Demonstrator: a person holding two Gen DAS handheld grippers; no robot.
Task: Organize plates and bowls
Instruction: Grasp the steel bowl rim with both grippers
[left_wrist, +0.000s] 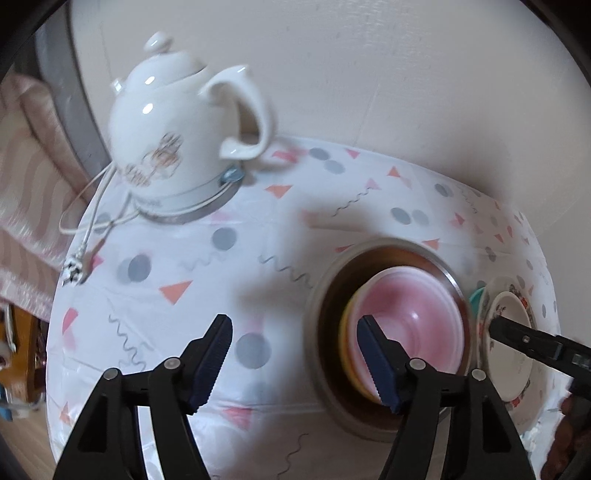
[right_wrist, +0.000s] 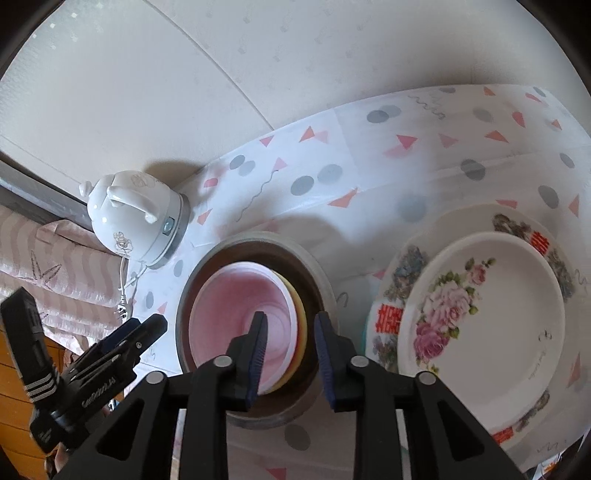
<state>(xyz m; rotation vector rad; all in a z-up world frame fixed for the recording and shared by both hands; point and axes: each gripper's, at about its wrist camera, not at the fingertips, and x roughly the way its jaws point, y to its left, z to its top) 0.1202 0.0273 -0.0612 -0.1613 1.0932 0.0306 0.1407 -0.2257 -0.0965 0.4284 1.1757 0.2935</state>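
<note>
Nesting bowls while the plates sit stacked beside them.

From my left wrist, my left gripper (left_wrist: 295, 354) hangs spread wide and empty over the cloth (left_wrist: 207, 266); a glossy pink bowl (left_wrist: 410, 325) sits in a yellow bowl (left_wrist: 346, 339), both inside a dull metal bowl (left_wrist: 325, 295), with the plates (left_wrist: 511, 350) just beside it and a smooth white kettle (left_wrist: 170, 133) well apart. From my right wrist, my right gripper (right_wrist: 290, 354) is parted over the bowls' near rims, pinching nothing that I can see; whether it touches them I cannot tell. A round, shallow floral plate (right_wrist: 491, 317) lies on a wider patterned plate (right_wrist: 461, 218). I judge the sorting nearly done, perhaps only tidying left.
</note>
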